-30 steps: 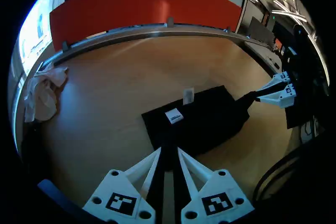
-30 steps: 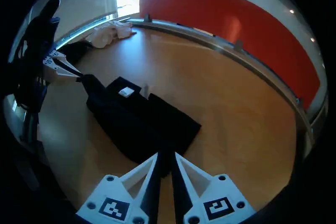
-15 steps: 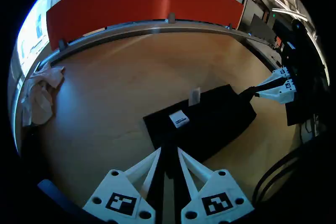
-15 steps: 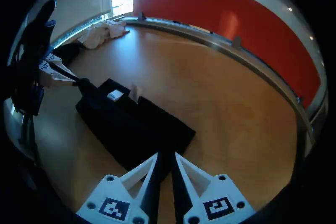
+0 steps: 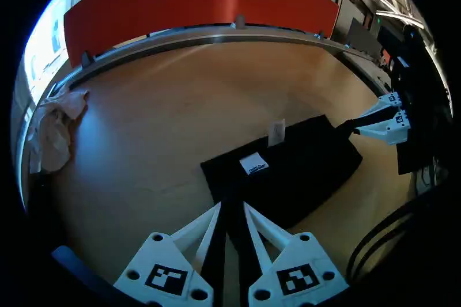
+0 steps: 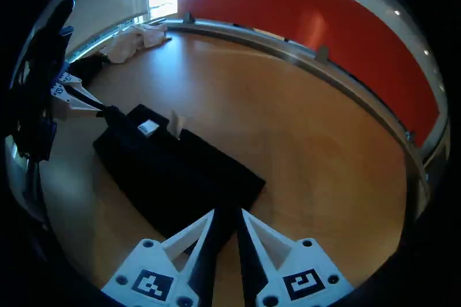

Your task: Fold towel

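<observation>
- The black towel [image 5: 299, 163] lies spread flat on the wooden table [image 5: 173, 111], nearer its right edge.
- The left gripper [image 5: 231, 215] pinches the towel's near corner, its two fingers close together on the fabric.
- The right gripper [image 5: 349, 127] reaches in from the table's right edge and grips the towel's far right corner, tips nearly meeting.
- A white label [image 5: 254, 164] lies flat on the towel; a tag [image 5: 276, 132] stands up at the towel's far edge.
- A pale cloth [image 5: 52, 134] is bunched at the table's left edge.
- A metal rail [image 5: 219, 36] follows the far edge, with a red screen [image 5: 196, 2] behind it.
</observation>
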### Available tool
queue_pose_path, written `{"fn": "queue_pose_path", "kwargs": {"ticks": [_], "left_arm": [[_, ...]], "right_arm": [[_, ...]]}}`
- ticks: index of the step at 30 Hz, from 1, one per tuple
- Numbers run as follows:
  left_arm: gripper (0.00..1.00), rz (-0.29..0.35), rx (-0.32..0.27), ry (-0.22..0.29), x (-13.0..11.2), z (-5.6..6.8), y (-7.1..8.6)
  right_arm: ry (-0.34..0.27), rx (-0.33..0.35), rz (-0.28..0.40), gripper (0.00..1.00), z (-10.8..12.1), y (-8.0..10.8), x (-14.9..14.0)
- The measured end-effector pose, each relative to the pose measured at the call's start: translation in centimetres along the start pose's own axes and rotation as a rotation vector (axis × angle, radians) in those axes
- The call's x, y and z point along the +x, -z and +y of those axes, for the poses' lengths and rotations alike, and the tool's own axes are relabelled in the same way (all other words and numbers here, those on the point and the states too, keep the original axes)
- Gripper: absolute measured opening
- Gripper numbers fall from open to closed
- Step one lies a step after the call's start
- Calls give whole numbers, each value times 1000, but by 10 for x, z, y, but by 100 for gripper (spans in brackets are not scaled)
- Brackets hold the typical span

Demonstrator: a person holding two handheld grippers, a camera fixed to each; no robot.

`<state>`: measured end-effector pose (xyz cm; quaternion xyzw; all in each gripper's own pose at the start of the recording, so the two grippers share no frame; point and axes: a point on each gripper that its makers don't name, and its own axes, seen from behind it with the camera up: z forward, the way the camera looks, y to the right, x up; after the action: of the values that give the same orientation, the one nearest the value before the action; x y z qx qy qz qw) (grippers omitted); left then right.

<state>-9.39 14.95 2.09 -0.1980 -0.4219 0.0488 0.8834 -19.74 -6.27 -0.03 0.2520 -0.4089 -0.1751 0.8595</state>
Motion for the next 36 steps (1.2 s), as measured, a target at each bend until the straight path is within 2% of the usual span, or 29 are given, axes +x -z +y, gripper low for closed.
{"fn": "queue_pose_path", "kwargs": {"ticks": [4,10,15,18,20,22,24,27,31,34,36], "left_arm": [[14,-7,13,11,-3,-3,-9],[15,-6,20,38,-4,-6,-18],[25,-6,25,40,-3,-7,-24],[31,-11,32,32,-3,-9,-27],[56,-19,41,29,-4,-12,-28],[80,-22,47,31,-4,-14,-28],[91,-21,53,35,-3,-15,-28],[91,-8,63,44,0,-18,-27],[92,-3,81,46,2,-24,-27],[92,1,95,44,4,-28,-27],[92,5,99,45,5,-29,-26]], "right_arm": [[-5,-10,0,29,0,-6,-2],[-12,-33,-1,29,3,-11,-5],[-15,-42,-4,30,6,-13,-7],[-16,-47,-5,37,7,-15,-7],[-16,-50,-6,48,8,-15,-7],[-17,-52,-3,67,8,-15,-6],[-18,-53,2,78,9,-14,-6],[-17,-57,9,89,10,-14,-5],[-12,-67,14,92,14,-13,-4],[-8,-75,17,99,16,-13,-4],[-6,-76,19,100,16,-13,-3]]}}
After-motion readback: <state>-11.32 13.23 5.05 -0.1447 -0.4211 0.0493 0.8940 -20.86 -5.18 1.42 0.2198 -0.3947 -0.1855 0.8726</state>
